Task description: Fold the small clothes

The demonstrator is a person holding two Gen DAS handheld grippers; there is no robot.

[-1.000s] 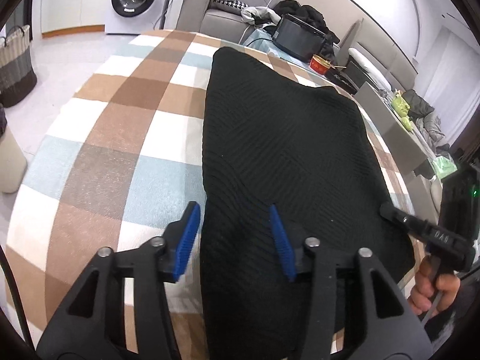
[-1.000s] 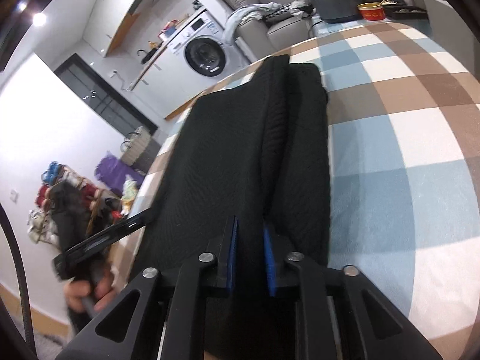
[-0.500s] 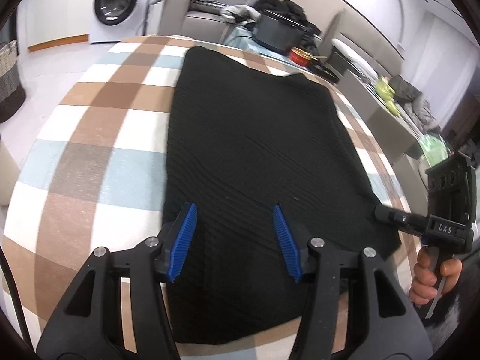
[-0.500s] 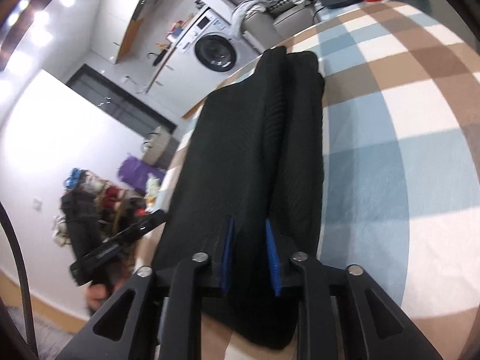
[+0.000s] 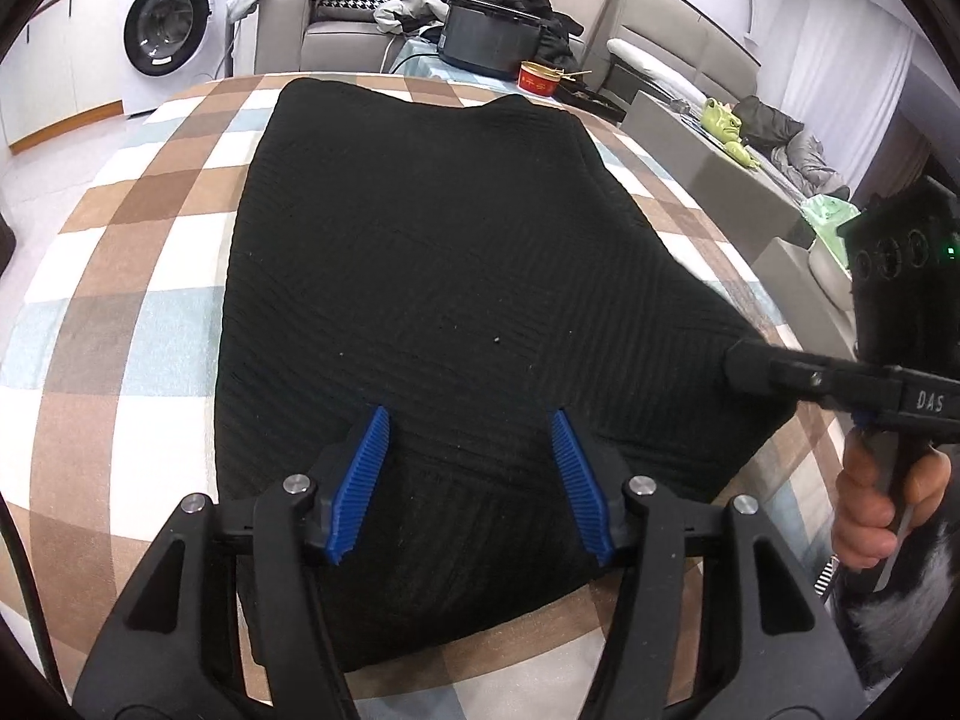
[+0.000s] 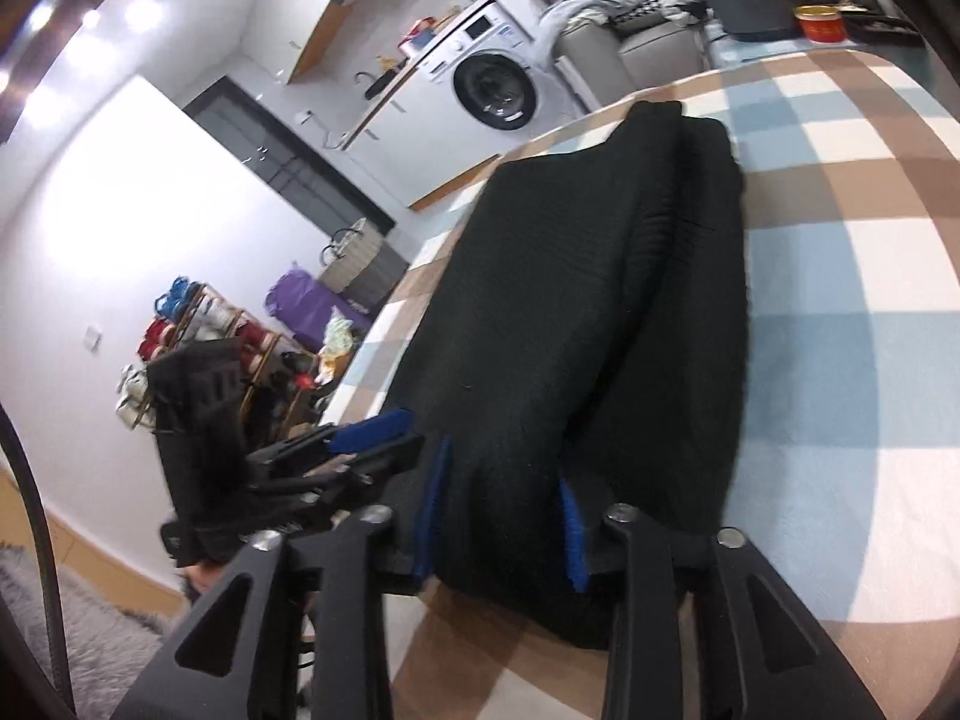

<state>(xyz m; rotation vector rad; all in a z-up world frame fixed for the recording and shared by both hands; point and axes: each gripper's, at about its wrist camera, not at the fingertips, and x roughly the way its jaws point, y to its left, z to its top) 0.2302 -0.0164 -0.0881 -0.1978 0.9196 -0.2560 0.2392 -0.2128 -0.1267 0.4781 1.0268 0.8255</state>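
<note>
The left tongs point(image 5: 468, 480) are held wide open, empty, above the near edge of the black garment point(image 5: 444, 276), already folded lengthwise on the checked desk point(image 5: 120, 276). The right tongs point(image 6: 501, 516) are parted around its near end, apparently released; a crosswise fold seems left.

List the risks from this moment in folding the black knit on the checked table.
1. Both tongs are open: the left tongs hang over the black knit, so a shallow close may catch only the top layer.
2. The right tongs straddle a thick raised fold; it may slip out.
3. The near hem lies close to the edge of the checked table, so a tug could slide the knit off.
</note>
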